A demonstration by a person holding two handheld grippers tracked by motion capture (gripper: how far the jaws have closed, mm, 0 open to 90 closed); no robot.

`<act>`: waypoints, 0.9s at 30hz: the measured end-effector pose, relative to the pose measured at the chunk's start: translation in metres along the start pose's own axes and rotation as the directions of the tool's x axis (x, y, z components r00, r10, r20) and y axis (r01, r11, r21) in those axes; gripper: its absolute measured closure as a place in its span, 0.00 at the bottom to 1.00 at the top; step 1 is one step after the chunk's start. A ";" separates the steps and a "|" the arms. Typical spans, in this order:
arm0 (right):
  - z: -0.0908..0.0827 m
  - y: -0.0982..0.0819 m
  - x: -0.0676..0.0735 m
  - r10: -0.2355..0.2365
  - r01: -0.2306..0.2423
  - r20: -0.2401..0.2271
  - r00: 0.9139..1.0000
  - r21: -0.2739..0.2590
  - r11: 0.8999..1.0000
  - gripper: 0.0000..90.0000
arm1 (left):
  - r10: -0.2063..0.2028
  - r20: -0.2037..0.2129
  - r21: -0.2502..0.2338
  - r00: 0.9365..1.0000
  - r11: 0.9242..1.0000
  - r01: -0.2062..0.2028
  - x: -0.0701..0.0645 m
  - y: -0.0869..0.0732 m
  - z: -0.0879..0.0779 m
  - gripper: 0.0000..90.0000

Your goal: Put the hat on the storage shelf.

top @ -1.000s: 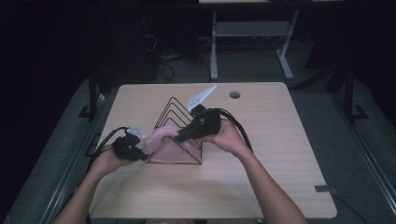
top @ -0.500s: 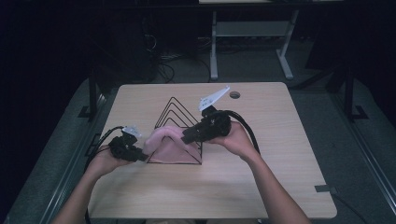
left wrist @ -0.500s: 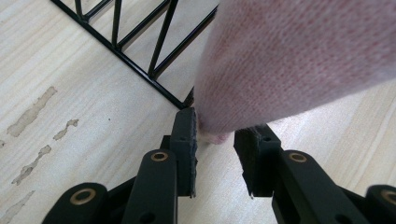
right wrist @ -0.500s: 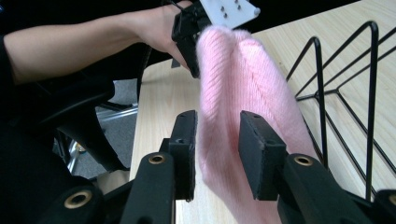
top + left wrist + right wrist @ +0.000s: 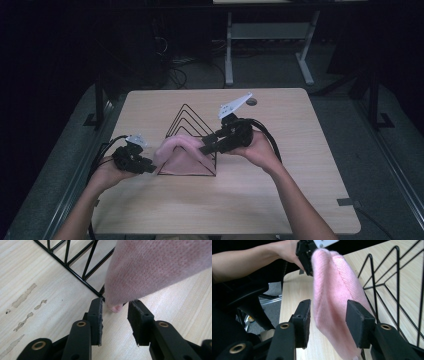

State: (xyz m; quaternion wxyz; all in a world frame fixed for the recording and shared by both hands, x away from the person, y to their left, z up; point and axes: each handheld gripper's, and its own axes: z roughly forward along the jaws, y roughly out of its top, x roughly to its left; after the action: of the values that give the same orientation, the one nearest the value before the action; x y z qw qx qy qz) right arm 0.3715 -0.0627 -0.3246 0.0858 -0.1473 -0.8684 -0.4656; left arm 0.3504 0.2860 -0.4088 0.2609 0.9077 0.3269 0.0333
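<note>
- The pink knitted cloth (image 5: 177, 152) — soft, finely ribbed — hangs draped over the black wire rack (image 5: 192, 120) on the wooden table (image 5: 300, 175).
- The left gripper (image 5: 115, 315) has just been opening; its jaws stand apart, the cloth's tip between the pads, unpressed.
- The right gripper (image 5: 328, 315) has likewise been opening — its jaws flank the cloth's other end loosely.

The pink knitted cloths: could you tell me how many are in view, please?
1: the pink cloth is draped over the front of the black wire rack, between both grippers.
</note>
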 end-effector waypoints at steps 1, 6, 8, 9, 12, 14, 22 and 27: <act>-0.002 -0.002 -0.001 -0.001 0.001 0.012 1.000 0.000 1.000 0.57 | -0.004 0.004 -0.001 1.000 1.000 0.004 0.000 -0.001 0.000 0.69; -0.007 -0.007 -0.004 0.009 -0.009 0.034 0.999 0.005 1.000 0.55 | -0.001 0.006 0.013 1.000 1.000 0.001 -0.001 -0.003 0.001 0.67; -0.010 -0.010 -0.005 0.017 -0.017 0.040 0.999 0.011 1.000 0.53 | -0.012 0.003 0.001 1.000 1.000 0.012 -0.002 -0.005 0.001 0.66; -0.011 -0.011 -0.006 0.013 -0.013 0.043 0.999 0.005 1.000 0.52 | -0.009 0.005 0.003 1.000 1.000 0.009 -0.001 -0.005 0.001 0.66; -0.016 -0.017 -0.009 0.056 -0.056 0.063 0.996 0.002 0.998 0.46 | -0.012 0.006 -0.003 1.000 1.000 0.012 -0.001 -0.007 0.000 0.65; -0.017 -0.018 -0.009 0.065 -0.065 0.061 0.996 0.000 0.998 0.46 | -0.018 0.009 -0.006 1.000 1.000 0.018 -0.001 -0.007 0.000 0.65; -0.027 -0.033 -0.015 0.097 -0.098 0.095 0.991 -0.003 0.995 0.43 | -0.016 0.010 -0.014 1.000 1.000 0.017 -0.001 -0.008 -0.003 0.62; -0.032 -0.040 -0.017 0.110 -0.110 0.115 0.987 -0.004 0.994 0.42 | -0.020 0.013 -0.020 1.000 1.000 0.020 -0.002 -0.008 -0.005 0.61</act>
State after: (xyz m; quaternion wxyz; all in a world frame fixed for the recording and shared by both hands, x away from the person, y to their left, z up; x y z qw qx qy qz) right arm 0.3739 -0.1134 -0.3435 0.0612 -0.2214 -0.8631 -0.4497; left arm 0.3429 0.2922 -0.4087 0.2726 0.9018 0.3340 0.0280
